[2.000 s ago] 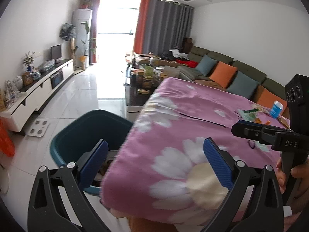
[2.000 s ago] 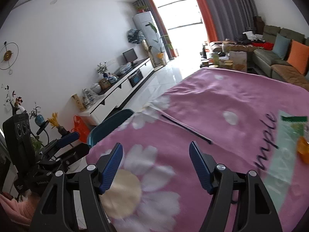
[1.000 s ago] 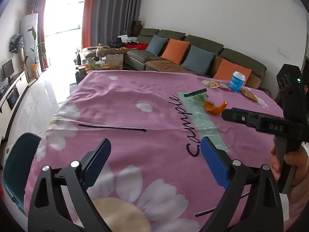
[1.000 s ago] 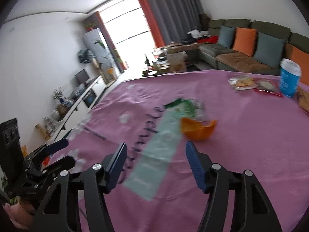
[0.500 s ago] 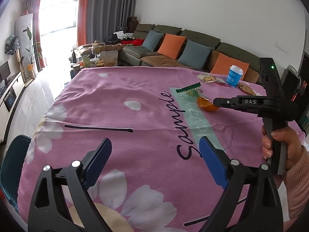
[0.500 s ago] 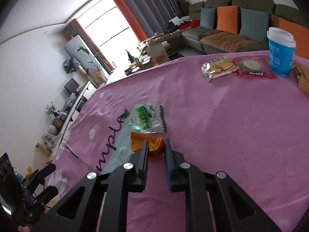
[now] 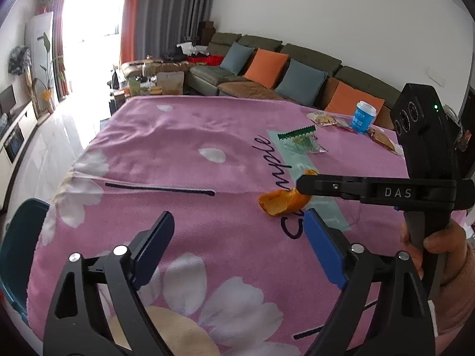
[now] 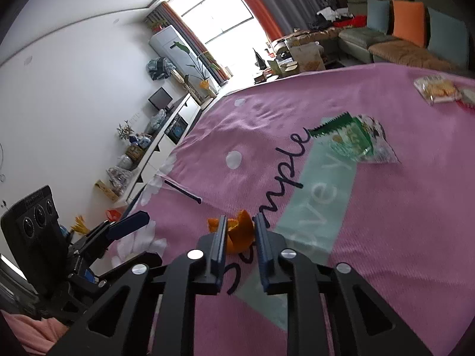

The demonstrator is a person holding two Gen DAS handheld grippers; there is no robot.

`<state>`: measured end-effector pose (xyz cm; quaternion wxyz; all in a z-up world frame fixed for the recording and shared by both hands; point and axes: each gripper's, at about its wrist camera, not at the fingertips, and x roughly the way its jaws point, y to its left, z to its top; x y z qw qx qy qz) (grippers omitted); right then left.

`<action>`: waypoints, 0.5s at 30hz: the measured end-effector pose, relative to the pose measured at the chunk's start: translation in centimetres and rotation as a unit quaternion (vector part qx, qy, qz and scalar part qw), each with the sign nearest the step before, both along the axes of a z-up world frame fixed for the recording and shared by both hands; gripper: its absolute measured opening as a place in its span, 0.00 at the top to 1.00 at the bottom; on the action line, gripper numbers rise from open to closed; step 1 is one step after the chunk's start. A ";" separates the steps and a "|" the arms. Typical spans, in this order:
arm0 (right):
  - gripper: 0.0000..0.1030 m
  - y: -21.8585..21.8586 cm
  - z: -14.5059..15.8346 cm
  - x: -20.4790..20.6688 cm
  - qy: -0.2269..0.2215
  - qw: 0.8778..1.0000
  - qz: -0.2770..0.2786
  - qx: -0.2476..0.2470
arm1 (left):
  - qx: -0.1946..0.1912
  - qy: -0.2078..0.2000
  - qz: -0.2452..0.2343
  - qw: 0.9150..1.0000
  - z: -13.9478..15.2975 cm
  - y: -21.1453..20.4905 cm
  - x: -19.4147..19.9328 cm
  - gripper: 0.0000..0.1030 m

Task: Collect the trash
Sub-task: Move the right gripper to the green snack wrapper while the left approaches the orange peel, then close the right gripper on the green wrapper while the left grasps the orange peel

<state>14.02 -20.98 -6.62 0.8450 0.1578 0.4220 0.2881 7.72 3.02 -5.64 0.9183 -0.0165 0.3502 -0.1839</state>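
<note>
While the right hand-held gripper (image 8: 239,231) has an orange peel (image 8: 237,234) between its narrow-set jaws, those jaws are opening; the peel looks pinched between the pads, though the contact on the right pad is hard to confirm. Seen from the left wrist, the peel (image 7: 282,203) sits at the tip of the right tool's black fingers, low over the pink flowered cloth (image 7: 184,136) that covers the table, close to the printed lettering. The left hand-held gripper (image 7: 237,237) hangs wide open with nothing between its blue pads, nearer the table's front edge. A green snack wrapper (image 8: 353,139) lies farther back on the pale green band of the cloth, well apart from the peel. Beyond it are a biscuit packet (image 8: 435,89) and a blue cup (image 7: 362,117). A teal bin (image 7: 14,249) stands on the floor at the table's left edge.
</note>
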 end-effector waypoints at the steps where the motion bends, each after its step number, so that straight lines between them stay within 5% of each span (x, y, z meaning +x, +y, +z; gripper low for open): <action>1: 0.74 -0.1 0.2 0.1 -0.003 1.000 -0.001 -0.001 | -0.001 0.003 -0.004 1.000 -0.1 0.0 0.1 0.18; 15: 0.61 -5.7 1.2 5.1 -0.037 0.992 -0.100 -0.073 | -0.024 0.082 -0.078 0.993 -1.5 -3.5 4.1 0.38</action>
